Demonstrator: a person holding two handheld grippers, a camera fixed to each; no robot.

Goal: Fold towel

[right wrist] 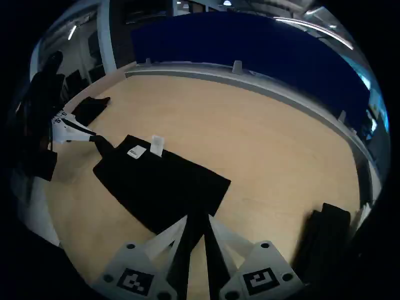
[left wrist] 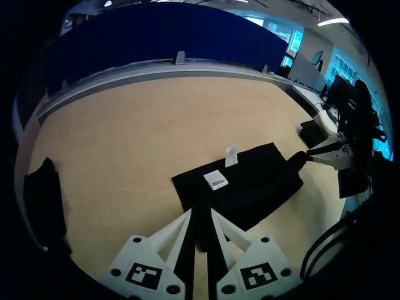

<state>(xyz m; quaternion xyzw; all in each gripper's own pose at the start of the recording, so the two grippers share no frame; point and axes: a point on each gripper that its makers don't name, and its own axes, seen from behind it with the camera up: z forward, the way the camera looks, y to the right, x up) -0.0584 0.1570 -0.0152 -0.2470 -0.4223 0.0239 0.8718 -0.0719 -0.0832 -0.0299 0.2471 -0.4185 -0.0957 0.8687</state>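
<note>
You have a pale wooden table (left wrist: pixel 125 140) before you, with a blue partition (left wrist: pixel 165 35) along its far edge. One black cloth (left wrist: pixel 45 200) lies at its left edge, another (left wrist: pixel 312 132) far right, near a monitor (left wrist: pixel 316 57).

The work surface is a light wood-grain tabletop (left wrist: pixel 125 140) with a grey edge rail (left wrist: pixel 150 70) running along its far side. A dark blue partition panel (left wrist: pixel 165 35) stands upright directly behind that rail, with grey brackets (left wrist: pixel 180 57) at its foot. In the left gripper view, bright windows (left wrist: pixel 345 67) beyond the end of the partition admit bluish daylight, a monitor (left wrist: pixel 316 57) stands near them, and linear ceiling lights (left wrist: pixel 332 21) are lit overhead.
</note>
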